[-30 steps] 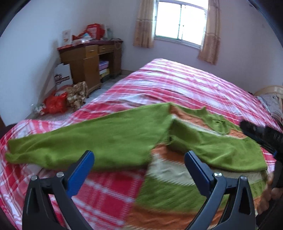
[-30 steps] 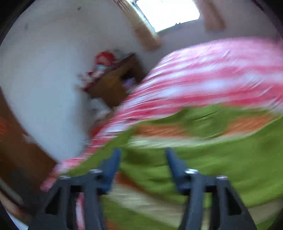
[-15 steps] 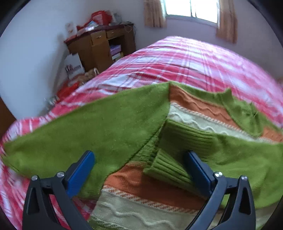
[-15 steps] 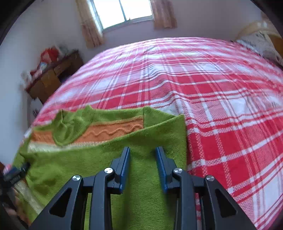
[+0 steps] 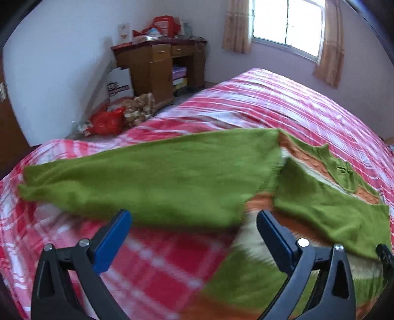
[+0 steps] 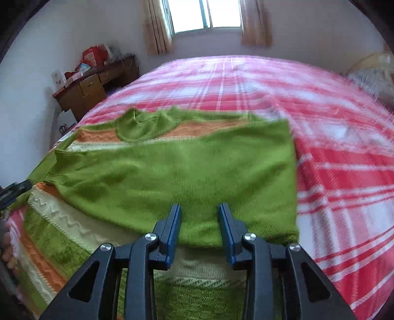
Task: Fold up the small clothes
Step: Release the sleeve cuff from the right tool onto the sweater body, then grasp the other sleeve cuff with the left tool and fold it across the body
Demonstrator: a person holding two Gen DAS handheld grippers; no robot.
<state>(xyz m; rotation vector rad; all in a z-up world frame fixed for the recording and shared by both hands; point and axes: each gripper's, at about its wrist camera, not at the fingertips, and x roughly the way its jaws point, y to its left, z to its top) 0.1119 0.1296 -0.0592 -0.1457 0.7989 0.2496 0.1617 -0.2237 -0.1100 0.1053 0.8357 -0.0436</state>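
A small green sweater (image 6: 157,172) with orange and cream stripes lies flat on the red plaid bed (image 6: 332,152). Its right sleeve is folded across the chest. In the left wrist view the sweater (image 5: 320,209) has its left sleeve (image 5: 138,177) stretched out to the left over the bedspread. My left gripper (image 5: 193,226) is open and empty, just above the lower edge of that sleeve. My right gripper (image 6: 199,221) is open with a narrow gap, empty, above the folded right sleeve.
A wooden desk (image 5: 160,64) with clutter on top stands against the far wall, with bags (image 5: 108,120) on the floor beside it. A window (image 6: 204,14) with curtains is behind the bed. A wicker chair (image 6: 369,73) stands at the far right.
The left gripper has pulled back and to the left, from over the sweater body to the outstretched left sleeve. The right gripper has drawn back a little and opened slightly.
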